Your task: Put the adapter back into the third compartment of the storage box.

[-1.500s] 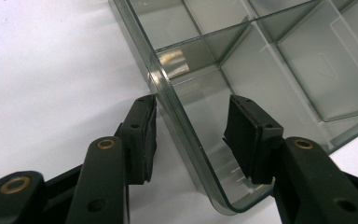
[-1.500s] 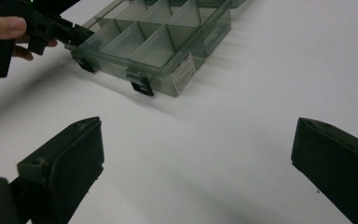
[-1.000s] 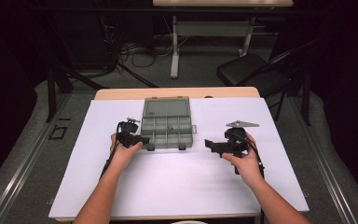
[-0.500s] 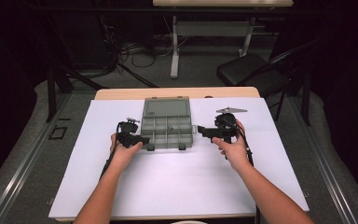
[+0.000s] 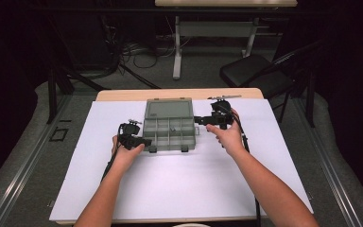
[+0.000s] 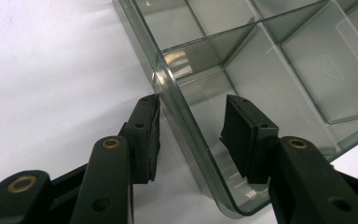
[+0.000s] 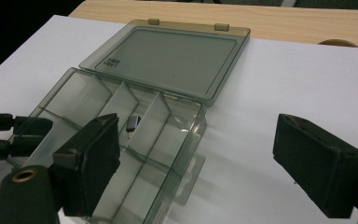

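Box (image 5: 169, 132) of clear grey plastic lies open on the white sheet (image 5: 179, 189), toward the far middle of it, its lid (image 5: 167, 109) folded back flat on the side away from the person and its base split by thin walls into compartments. In the right gripper view the lid (image 7: 172, 56) shows two latches on its far edge and a small label near one corner, and a small dark piece (image 7: 132, 123) sits in one of the middle compartments; what it is I cannot tell. Left gripper (image 5: 144, 141) stands at the box's near left corner, and in the left gripper view its jaws straddle the side wall (image 6: 186, 116), one pad (image 6: 144, 133) outside and the other inside the corner compartment. The outer pad is just beside the wall, the inner one stands a little off it, so the jaws are partly spread and not pinching. Right gripper (image 5: 199, 120) is at the box's right edge, pointing in toward it; its jaws have just been closing a little, yet they are spread wide with nothing between them, one pad over the base and the other over bare sheet. Beyond the sheet's far edge runs a strip of wooden table (image 5: 123, 94), and a black chair (image 5: 255, 75) stands on the floor behind it.
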### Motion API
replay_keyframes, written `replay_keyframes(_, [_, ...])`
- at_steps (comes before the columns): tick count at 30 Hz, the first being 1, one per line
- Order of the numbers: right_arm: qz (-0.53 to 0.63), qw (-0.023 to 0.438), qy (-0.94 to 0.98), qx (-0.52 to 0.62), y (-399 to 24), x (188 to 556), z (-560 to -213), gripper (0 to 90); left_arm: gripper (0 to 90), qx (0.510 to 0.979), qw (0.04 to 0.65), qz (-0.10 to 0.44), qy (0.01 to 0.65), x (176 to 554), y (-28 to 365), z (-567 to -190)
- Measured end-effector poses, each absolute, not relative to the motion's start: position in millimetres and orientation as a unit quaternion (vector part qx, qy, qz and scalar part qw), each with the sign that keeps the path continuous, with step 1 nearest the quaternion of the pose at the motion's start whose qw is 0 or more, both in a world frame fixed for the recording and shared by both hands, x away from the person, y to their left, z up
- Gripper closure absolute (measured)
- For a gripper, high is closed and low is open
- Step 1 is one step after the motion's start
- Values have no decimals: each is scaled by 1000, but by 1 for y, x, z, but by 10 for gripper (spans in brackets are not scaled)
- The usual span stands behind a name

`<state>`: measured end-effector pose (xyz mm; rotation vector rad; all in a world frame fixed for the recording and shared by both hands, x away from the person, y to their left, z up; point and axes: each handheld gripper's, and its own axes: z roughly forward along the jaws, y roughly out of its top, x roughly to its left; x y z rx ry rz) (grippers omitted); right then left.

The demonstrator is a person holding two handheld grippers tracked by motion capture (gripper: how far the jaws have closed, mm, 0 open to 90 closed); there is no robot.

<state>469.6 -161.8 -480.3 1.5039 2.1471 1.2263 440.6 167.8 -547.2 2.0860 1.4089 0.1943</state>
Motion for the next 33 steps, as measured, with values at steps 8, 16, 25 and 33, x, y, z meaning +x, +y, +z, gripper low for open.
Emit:
replay_keyframes(8, [411,118,733,529,-152,488,-475,147,562,788,303,74,531,441,168,-547])
replay_keyframes(16, [399,129,734,534,-142,506,-467,148,562,787,303,75,532,441,168,-547])
replay_keyframes(25, [380,137,737,543,-125,533,-454,148,562,787,303,75,531,441,168,-547])
replay_keyframes(33, [364,145,739,547,-112,546,-454,150,562,788,304,72,531,441,168,-547])
